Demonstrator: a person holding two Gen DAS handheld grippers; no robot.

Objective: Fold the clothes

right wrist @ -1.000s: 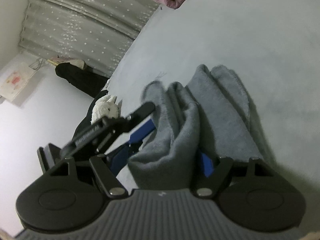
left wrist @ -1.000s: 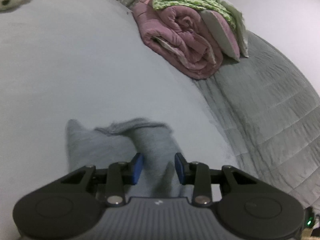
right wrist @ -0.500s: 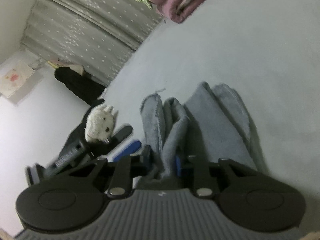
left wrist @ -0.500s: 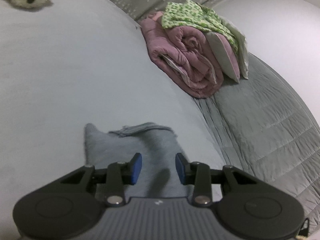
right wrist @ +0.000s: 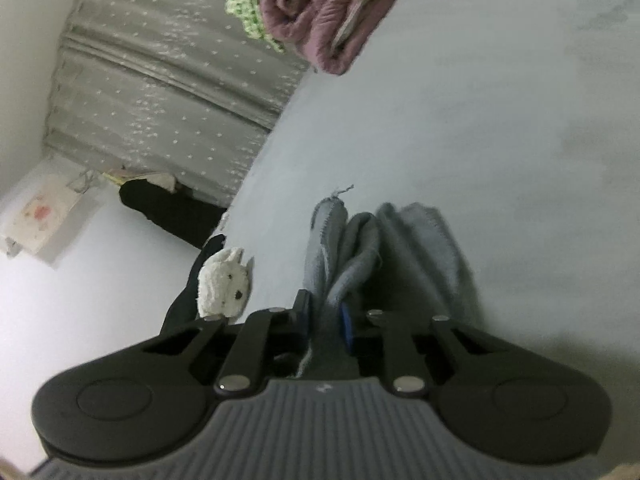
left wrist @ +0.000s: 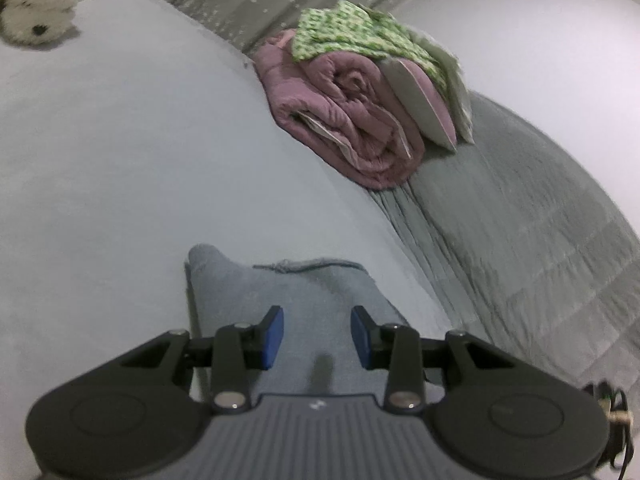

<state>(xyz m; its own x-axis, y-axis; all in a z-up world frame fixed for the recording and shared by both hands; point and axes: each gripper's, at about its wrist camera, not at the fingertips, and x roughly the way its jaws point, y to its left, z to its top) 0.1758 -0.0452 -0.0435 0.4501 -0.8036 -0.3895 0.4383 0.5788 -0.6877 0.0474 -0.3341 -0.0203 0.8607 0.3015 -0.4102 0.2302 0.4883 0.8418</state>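
Near the pink quilt [left wrist: 352, 120], grey fleece garment [right wrist: 360, 248]: soft, floppy, so we grip bunched edges. Right tongs [right wrist: 325, 320] closing on fold; left tongs [left wrist: 317, 336] released above it.

A grey-blue garment [left wrist: 288, 292] lies on a pale grey bed [left wrist: 120, 160]. The quilt [left wrist: 340, 120] is mauve, the cloth [left wrist: 360, 40] on it green-and-white patterned, the curtain [right wrist: 160, 80] grey with white dots, the plush toy [left wrist: 36, 4] white.

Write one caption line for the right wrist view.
Right gripper closing on a bunched grey cloth on a pale bed.
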